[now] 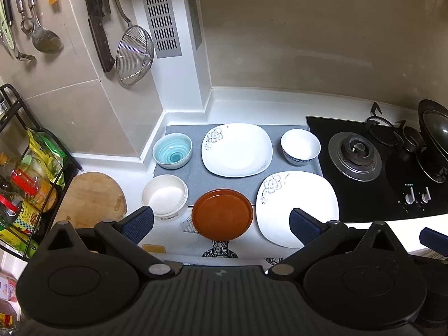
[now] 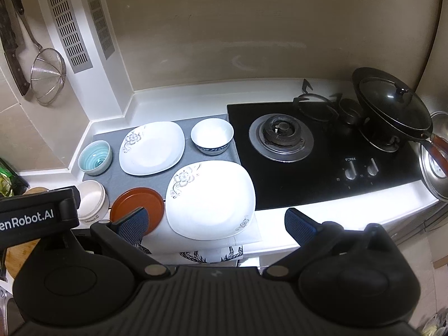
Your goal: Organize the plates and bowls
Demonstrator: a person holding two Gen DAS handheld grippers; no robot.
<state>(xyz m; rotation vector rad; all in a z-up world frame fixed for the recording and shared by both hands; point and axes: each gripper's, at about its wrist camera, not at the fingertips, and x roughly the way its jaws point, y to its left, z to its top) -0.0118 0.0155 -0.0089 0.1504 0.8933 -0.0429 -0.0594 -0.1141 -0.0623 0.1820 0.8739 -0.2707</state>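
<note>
Both tools hang spread wide and empty above the tabletop: the left tool [image 1: 221, 222] over the brown plate [image 1: 222, 213], the right tool [image 2: 215, 224] over the near white plate [image 2: 210, 198]. Left of the stove [image 2: 282, 140], nothing is stacked yet. I'd pinch that white plate's rim squarely, lift level, and set it onto the far white plate [image 2: 152, 147].

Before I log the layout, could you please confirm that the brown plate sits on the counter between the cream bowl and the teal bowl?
Not quite: in the left wrist view the brown plate sits on the counter between the cream bowl and a white square plate, not the teal bowl, which stands farther back on the grey mat.
</note>
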